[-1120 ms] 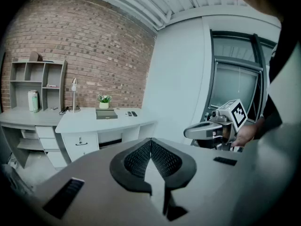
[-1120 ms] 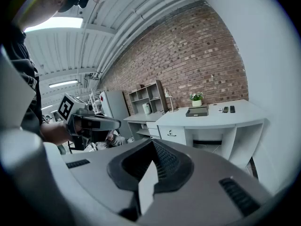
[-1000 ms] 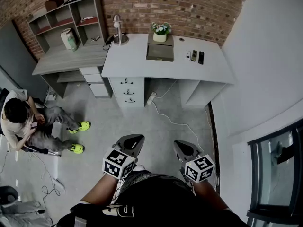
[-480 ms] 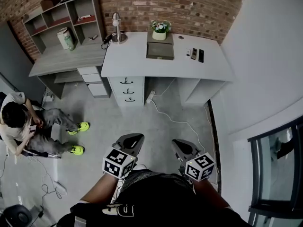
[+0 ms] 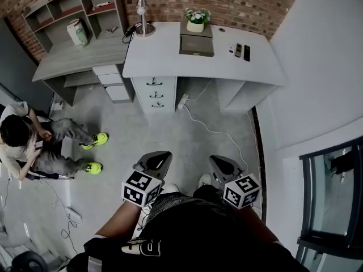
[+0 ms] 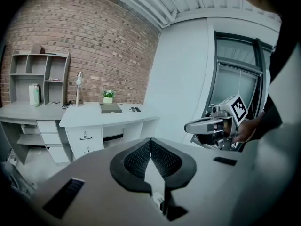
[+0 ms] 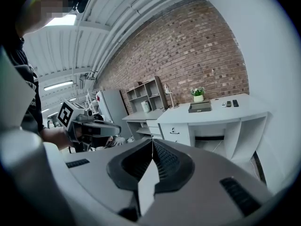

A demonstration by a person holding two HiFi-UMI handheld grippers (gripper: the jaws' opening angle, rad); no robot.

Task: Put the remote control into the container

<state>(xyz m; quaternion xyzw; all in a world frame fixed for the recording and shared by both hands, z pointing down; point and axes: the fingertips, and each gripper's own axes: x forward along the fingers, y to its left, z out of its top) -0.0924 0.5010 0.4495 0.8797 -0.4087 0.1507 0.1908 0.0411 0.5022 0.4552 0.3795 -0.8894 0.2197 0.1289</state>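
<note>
**Tools:** two. The left tool (image 6: 150,140) has its pads pressed together with nothing between them. The right tool (image 7: 152,142) is likewise pressed together and empty. Both are held low over the floor (image 5: 170,135), well apart from the surface (image 5: 164,61).

**Remotes** (image 5: 238,50): three, in a row on the right part of the surface, one light and two dark.

**Container** (image 5: 197,45): one, grey, on the surface to the left of the remotes and apart from them.

**Plant** (image 5: 196,19): one, potted, just behind the container.

**Lamp** (image 5: 141,11): one, at the left rear corner of the surface.

**Drawers** (image 5: 154,93): three, under the surface.

**Side surface** (image 5: 74,61): one, grey, to the left, carrying one shelf (image 5: 74,7).

**Cable** (image 5: 215,132): one, white, across the floor.

**Person** (image 5: 25,146): one, seated at the far left, wearing two yellow-green shoes (image 5: 100,139).
</note>
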